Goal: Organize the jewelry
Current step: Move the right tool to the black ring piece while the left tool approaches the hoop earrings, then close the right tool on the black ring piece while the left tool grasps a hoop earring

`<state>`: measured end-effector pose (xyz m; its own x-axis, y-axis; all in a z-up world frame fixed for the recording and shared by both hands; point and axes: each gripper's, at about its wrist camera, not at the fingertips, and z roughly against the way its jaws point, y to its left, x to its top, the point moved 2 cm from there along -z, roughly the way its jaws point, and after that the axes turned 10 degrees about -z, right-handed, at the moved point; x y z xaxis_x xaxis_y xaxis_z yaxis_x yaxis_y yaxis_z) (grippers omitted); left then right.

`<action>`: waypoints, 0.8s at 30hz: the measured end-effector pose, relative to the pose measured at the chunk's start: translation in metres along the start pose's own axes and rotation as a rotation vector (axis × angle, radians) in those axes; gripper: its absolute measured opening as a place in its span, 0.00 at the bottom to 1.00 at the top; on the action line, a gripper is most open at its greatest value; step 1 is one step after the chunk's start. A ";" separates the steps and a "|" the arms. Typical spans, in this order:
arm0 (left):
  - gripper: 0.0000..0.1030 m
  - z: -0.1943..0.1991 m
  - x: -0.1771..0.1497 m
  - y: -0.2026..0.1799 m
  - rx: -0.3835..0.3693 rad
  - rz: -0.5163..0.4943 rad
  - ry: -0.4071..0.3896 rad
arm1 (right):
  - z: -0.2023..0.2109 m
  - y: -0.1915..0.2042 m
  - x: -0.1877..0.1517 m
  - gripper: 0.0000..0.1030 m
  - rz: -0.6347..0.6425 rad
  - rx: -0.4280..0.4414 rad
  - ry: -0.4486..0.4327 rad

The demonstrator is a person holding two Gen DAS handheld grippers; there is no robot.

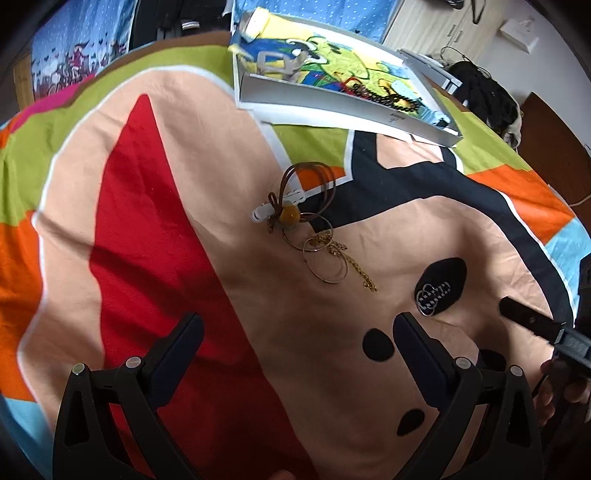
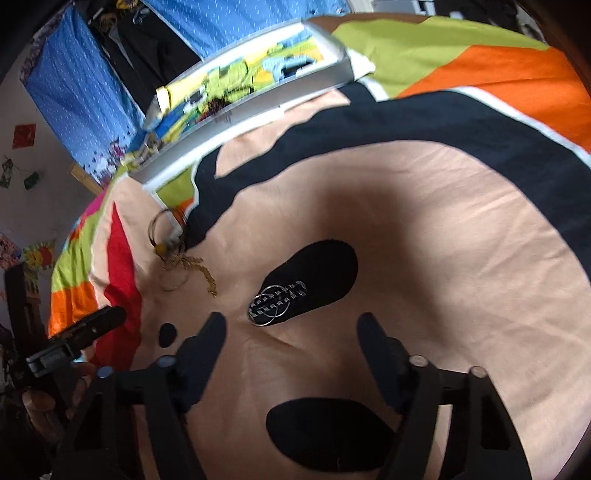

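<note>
On the colourful bedspread lies a tangle of jewelry: a brown cord with an amber bead (image 1: 289,215), thin gold hoops (image 1: 325,258) and a gold chain (image 1: 360,271). A silver beaded piece (image 1: 433,298) (image 2: 277,302) rests on a black patch. My left gripper (image 1: 297,325) hovers open, short of the tangle. My right gripper (image 2: 293,325) is open just before the silver piece, and its finger shows in the left wrist view (image 1: 524,317). A shallow white box (image 1: 347,103) (image 2: 258,107) at the far side holds dark beads (image 1: 384,96).
A person's hand (image 2: 48,398) grips the left tool at the left edge of the right wrist view. Blue dotted curtains (image 2: 85,92) and dark clothing hang behind the bed. A wooden cabinet (image 1: 439,29) and black bag (image 1: 487,96) stand beyond the far right bed edge.
</note>
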<state>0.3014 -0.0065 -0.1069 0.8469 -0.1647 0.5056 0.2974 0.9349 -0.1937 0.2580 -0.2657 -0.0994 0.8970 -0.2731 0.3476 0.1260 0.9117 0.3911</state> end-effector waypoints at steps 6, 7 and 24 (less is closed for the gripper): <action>0.79 -0.007 0.007 0.003 -0.061 0.017 -0.014 | -0.025 0.004 0.005 0.49 0.038 -0.028 0.043; 0.75 -0.010 0.008 0.004 -0.071 0.018 -0.012 | -0.029 0.005 0.006 0.49 0.040 -0.030 0.048; 0.26 -0.054 0.027 0.016 -0.080 0.067 0.035 | -0.057 -0.001 0.018 0.40 0.020 -0.034 0.058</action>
<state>0.3522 -0.0130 -0.1417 0.8803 -0.1150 0.4603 0.2729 0.9163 -0.2930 0.2981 -0.2542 -0.1420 0.9226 -0.2368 0.3045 0.1208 0.9270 0.3551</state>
